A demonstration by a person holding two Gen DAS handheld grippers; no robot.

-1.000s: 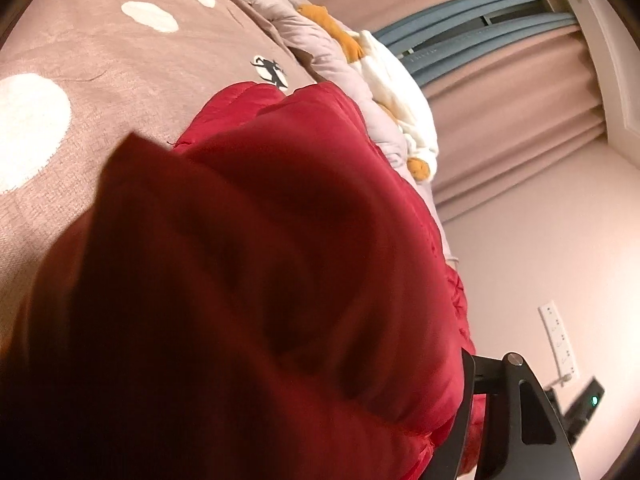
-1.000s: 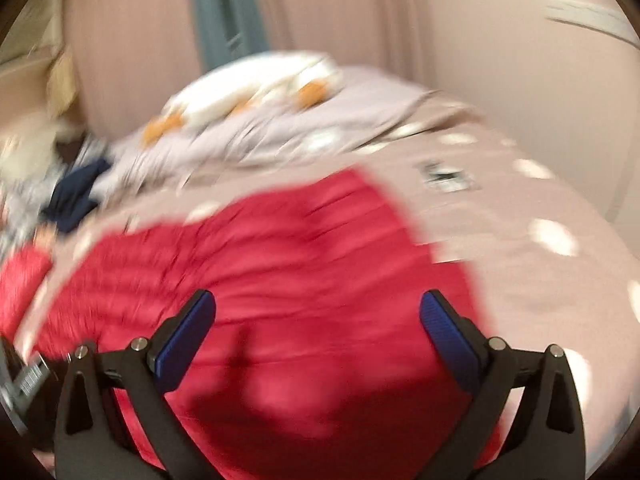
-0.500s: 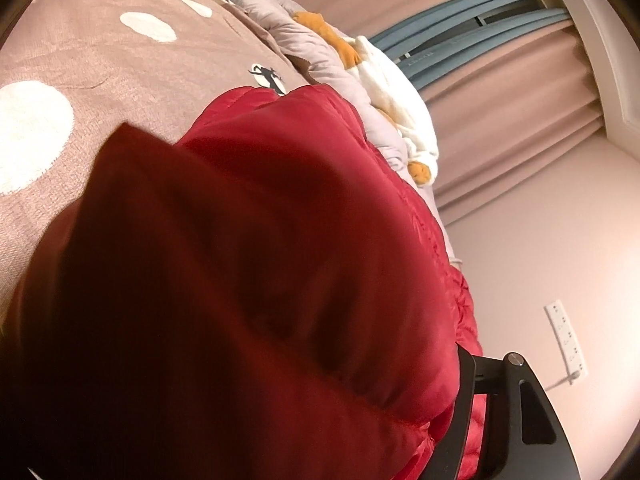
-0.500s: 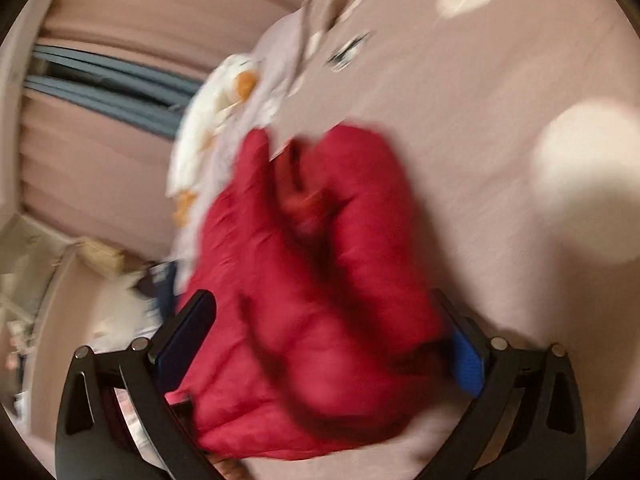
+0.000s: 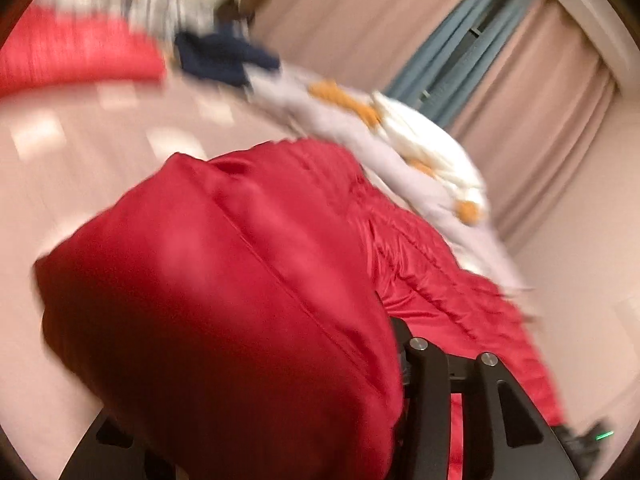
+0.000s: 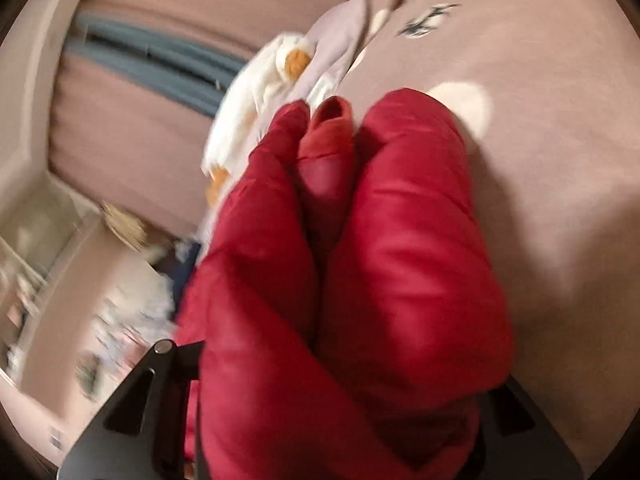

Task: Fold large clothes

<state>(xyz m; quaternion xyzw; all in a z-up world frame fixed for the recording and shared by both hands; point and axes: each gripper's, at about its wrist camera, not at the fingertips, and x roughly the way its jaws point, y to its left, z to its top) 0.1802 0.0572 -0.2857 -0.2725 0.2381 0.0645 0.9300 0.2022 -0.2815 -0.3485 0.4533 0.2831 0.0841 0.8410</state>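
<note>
Both pairs of jaws have just been closing, and each now pinches a bunched fold of the red jacket [image 6: 360,260], which fills the lower centre of both views above the bed [image 6: 560,120], seemingly to lift it for the next fold

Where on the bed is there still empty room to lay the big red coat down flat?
The bare stretch is the dotted pink bedspread beside the red coat, out to the small dark print. In the left wrist view more bedspread lies bare between the coat and another red garment. It is crowded toward the curtains: white-and-orange plush toy, pale blanket, navy clothes.
</note>
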